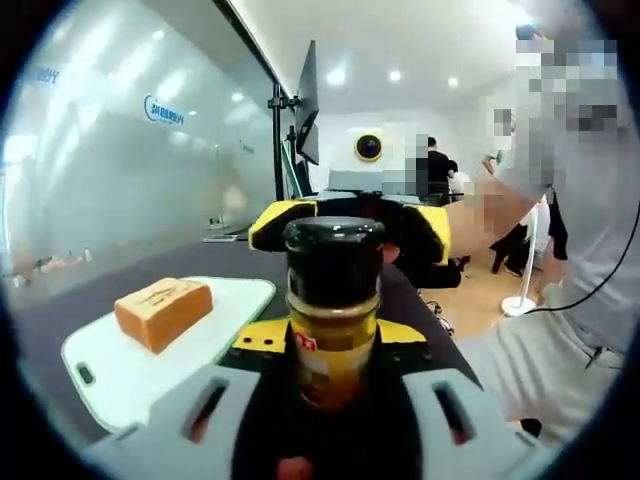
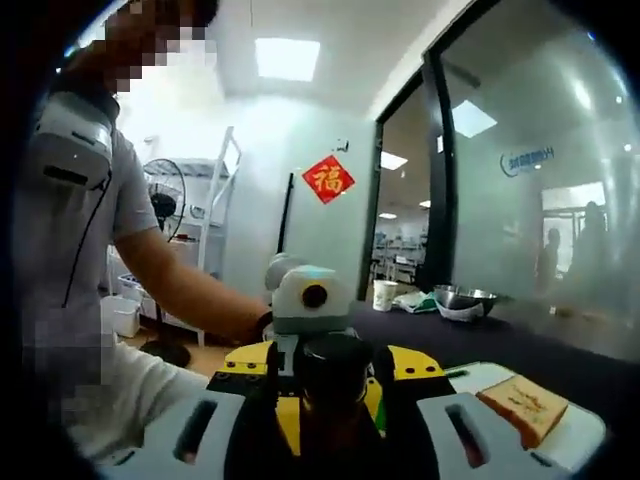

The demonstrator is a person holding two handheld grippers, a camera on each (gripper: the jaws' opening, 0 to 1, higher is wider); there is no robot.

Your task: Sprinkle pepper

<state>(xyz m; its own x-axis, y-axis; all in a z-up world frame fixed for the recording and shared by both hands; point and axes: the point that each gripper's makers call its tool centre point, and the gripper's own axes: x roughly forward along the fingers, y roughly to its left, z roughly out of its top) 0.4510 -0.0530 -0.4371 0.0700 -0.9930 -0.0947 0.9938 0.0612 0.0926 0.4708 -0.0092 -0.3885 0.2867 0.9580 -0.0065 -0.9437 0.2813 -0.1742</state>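
A pepper bottle (image 1: 333,330) with a black cap (image 1: 334,250) stands upright between the jaws of my left gripper (image 1: 333,345), which is shut on its labelled body. Facing it from the far side, my right gripper (image 1: 350,222) sits at cap height with its yellow jaws on either side of the cap. In the right gripper view the black cap (image 2: 335,365) sits between the jaws of my right gripper (image 2: 333,400), which is shut on it, with the left gripper (image 2: 312,300) just behind. A toasted bread slice (image 1: 163,312) (image 2: 522,405) lies on a white cutting board (image 1: 120,385) (image 2: 585,440).
The board rests on a dark table (image 1: 200,262) beside a glass wall (image 1: 130,170). A metal bowl (image 2: 465,298) and a paper cup (image 2: 384,294) stand at the table's far end. The person (image 1: 580,250) holding the grippers stands close, and a monitor (image 1: 308,100) is mounted behind.
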